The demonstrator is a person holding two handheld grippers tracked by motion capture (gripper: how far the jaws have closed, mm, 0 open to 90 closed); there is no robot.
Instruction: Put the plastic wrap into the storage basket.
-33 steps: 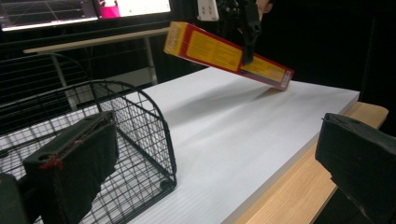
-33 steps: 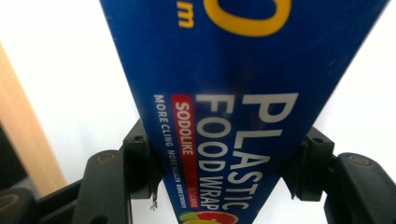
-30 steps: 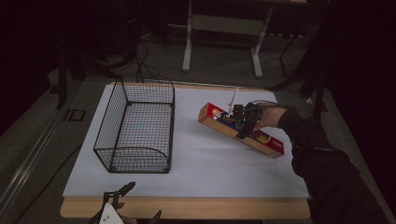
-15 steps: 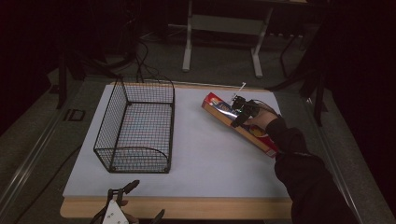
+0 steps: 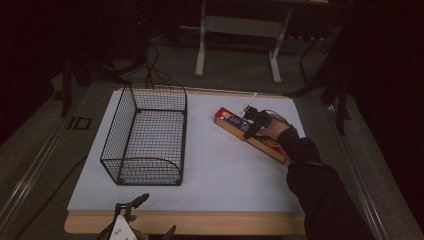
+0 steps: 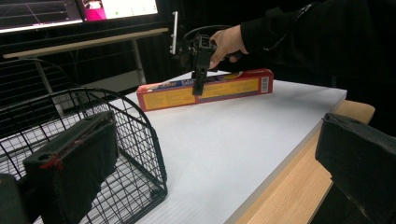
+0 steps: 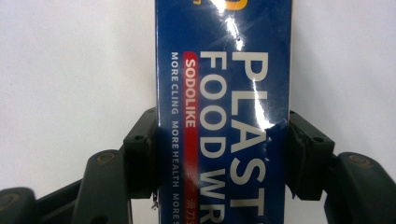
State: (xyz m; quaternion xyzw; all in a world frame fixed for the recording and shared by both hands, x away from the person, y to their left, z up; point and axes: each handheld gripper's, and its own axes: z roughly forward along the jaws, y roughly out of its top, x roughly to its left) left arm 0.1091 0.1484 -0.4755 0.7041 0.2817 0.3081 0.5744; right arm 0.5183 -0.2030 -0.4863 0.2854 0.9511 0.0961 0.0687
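The food wrap box runs off the right gripper view's top and bottom edges, cutting its lettering short.

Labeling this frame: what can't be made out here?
- Box label, right gripper view: the frame edges cut the text off.
- Box underside, left gripper view: whether it rests on the table behind the right gripper is unclear.
- Basket, left gripper view: the left gripper's near pad hides part.
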